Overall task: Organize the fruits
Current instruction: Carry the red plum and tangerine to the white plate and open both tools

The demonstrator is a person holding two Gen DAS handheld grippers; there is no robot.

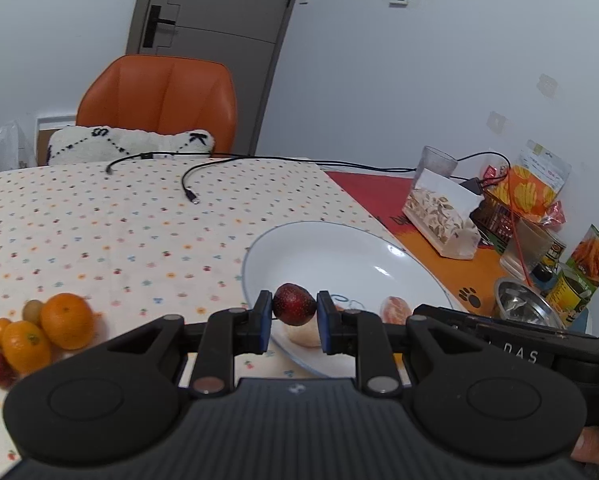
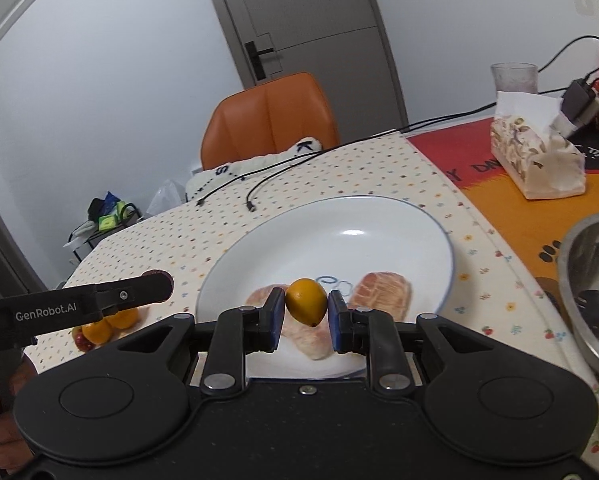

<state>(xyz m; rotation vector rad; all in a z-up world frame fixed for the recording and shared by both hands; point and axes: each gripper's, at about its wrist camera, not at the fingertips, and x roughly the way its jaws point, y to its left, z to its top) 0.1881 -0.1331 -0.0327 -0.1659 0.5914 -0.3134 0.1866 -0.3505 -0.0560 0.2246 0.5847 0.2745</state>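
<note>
- The white plate (image 2: pixel 339 220) is lying just beyond both pairs of fingers; it is holding two peeled citrus pieces (image 2: pixel 383 292), pale and orange, lying directly behind the right gripper's fingers.
- The left gripper (image 1: pixel 294 312) is clamping its blue pads on one dark red fruit (image 1: pixel 294 304), which is hanging over the near rim of the plate.
- The right gripper (image 2: pixel 305 314) is carrying one small yellow-orange fruit (image 2: pixel 305 300) between its fingers above the plate; the left pad is touching it, while a thin gap seems to be showing at the right pad, so a firm grip cannot be told.
- A steel bowl (image 2: pixel 591 292) is sitting to the right of the right fingers, cut off by the frame edge; something dark is lying inside it, too unclear to name.
- To the left of the left fingers a fruit pile (image 1: pixel 31 336) is waiting on the dotted tablecloth (image 1: pixel 99 220): three oranges, two greenish-brown fruits and one red fruit are showing, the outer ones cut off at the frame edge.
- In the right wrist view the left gripper's arm is hiding most of that pile.
- One tissue box (image 2: pixel 535 156) and one clear cup (image 2: pixel 513 76) are standing far beyond the right fingers.
- Snack bags and cans (image 1: pixel 559 248) are crowding the area right of the left fingers, too jumbled to count.
</note>
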